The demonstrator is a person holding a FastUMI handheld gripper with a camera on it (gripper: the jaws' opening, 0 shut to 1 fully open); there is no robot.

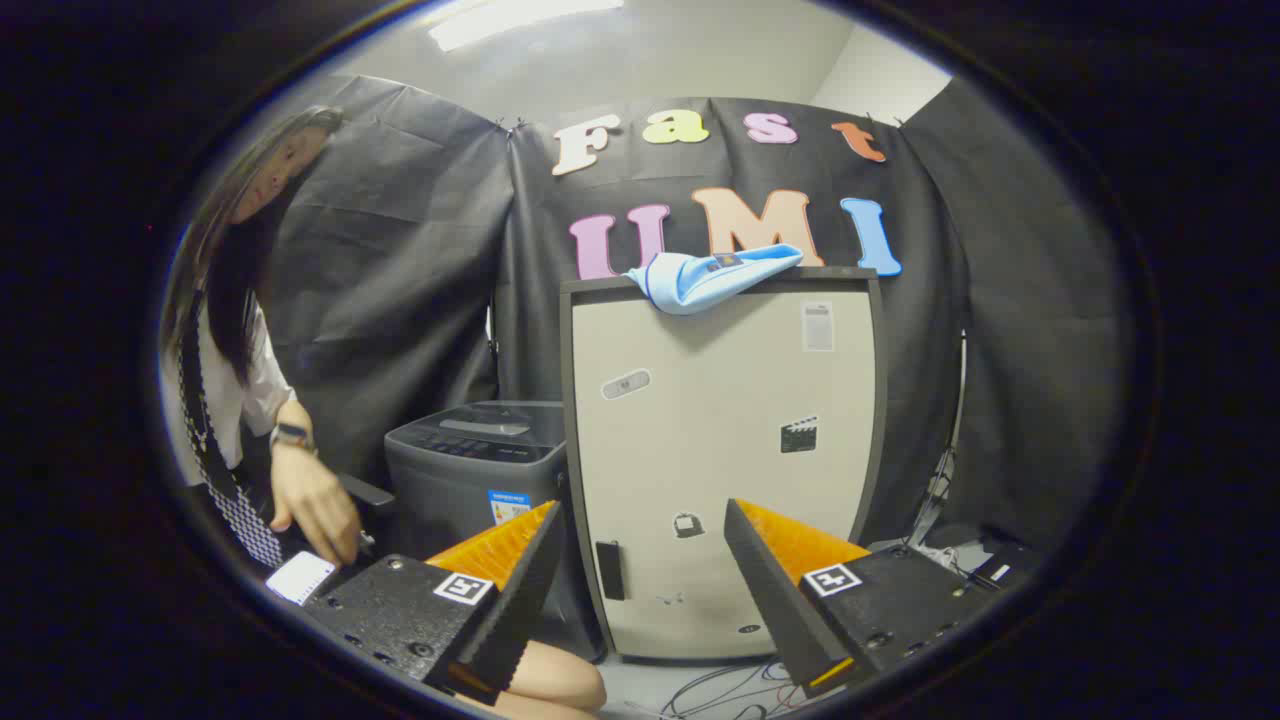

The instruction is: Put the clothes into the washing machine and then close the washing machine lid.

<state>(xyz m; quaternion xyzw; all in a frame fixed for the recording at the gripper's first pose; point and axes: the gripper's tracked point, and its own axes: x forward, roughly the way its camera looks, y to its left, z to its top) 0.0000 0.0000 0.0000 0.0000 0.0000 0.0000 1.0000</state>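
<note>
Right, my hand-held gripper (640, 560) is spread wide, its two fingers (510, 580) well apart with nothing between them, hanging in the air and pointing straight at a tall pale cabinet (725, 460) with a dark frame. That cabinet stands upright just beyond the fingers, seen through the gap between them. Up on its top edge lies the clothes item, a light blue garment (705, 278), bunched up and drooping a little over the front of the cabinet, far above my fingertips and well apart from them. Several small stickers (798, 435) dot the cabinet's front, and a dark handle (608, 570) sits low on its left side.

Left of the cabinet, touching or just beside it, stands the grey washing machine (475, 470), much lower than the cabinet. Its lid (490, 428) lies flat and shut on top, and a small label shows on its front. My left finger partly covers its lower front.

Further left, a person (235, 330) in a white top bends forward, one hand (318, 505) with a wristwatch reaching down near a small white device (300, 577) beside the washing machine. Black cloth (390, 290) hangs behind everything. Down on the floor near the cabinet's right foot, loose cables (720, 690) trail about.
</note>
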